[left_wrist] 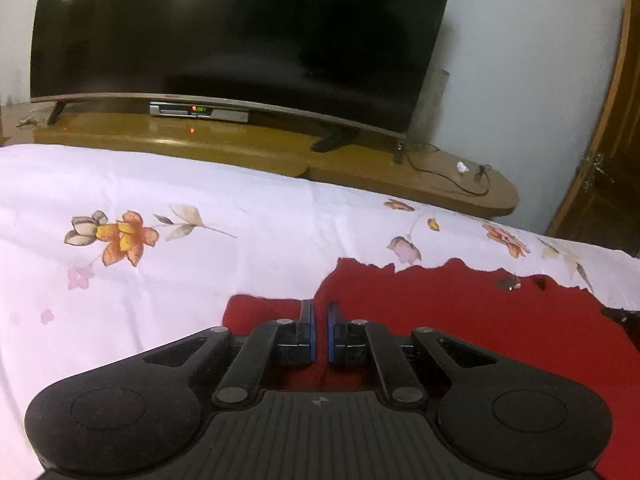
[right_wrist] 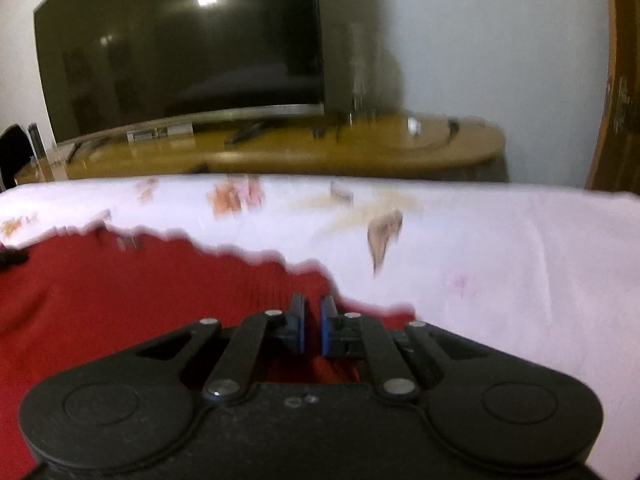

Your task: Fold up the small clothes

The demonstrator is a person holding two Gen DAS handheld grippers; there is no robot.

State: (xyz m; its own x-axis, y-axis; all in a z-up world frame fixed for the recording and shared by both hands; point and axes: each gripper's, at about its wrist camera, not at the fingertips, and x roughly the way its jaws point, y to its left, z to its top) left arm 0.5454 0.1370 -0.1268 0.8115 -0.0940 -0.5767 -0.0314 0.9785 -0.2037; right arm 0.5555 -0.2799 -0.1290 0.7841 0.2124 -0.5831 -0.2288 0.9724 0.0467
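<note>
Red cloth (left_wrist: 460,320) lay spread on a white floral bedsheet (left_wrist: 160,280), and both claws worked at its near edge. The left gripper (left_wrist: 320,312) had its blue-padded fingers (left_wrist: 309,320) drawn almost together, only a thin slit between them, with the garment under and ahead of the tips and reaching off to the right of them; whether a fold of cloth was pinched in that slit could not be told. To the left of this claw there was only sheet. The right gripper (right_wrist: 312,308) was likewise pressed nearly shut, its tips over the garment's (right_wrist: 120,300) right-hand border, the red fabric running away to the left and bare bedsheet (right_wrist: 500,280) to the right; that view was blurred, so a pinch could not be confirmed. Beyond both claws, past the far edge of the bed, stood a wooden stand (left_wrist: 240,144) bearing a dark television (left_wrist: 240,32).
</note>
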